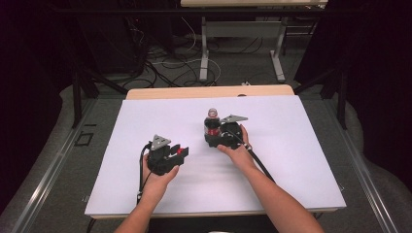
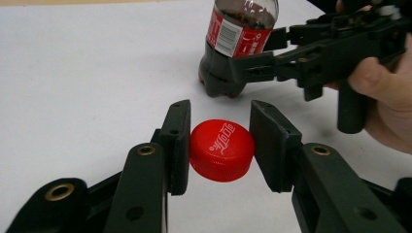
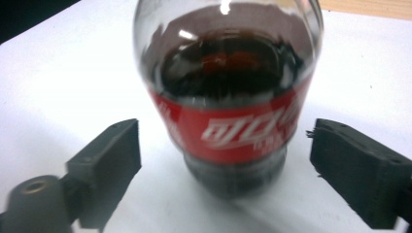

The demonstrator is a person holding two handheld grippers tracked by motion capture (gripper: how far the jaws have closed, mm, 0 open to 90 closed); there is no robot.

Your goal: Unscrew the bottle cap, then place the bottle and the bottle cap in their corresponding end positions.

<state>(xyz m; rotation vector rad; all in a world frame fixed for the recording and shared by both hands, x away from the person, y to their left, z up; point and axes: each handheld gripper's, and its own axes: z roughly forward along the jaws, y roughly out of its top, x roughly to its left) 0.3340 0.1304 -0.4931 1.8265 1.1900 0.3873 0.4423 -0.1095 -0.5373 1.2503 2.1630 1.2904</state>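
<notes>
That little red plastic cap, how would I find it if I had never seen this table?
Start at the white table and find the person's left gripper, nearer its left side. The round red plastic cap sits between its black jaws. Unlike the dark cola bottle beyond it, it is small, flat and bears white script.

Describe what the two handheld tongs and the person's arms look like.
Both tongs, left and right, are black, angular frames with flat rectangular pads and brass-coloured rivets. Each carries a grey three-cornered plate on top and trails a black cable. The forearms are bare, with no sleeves visible.
</notes>
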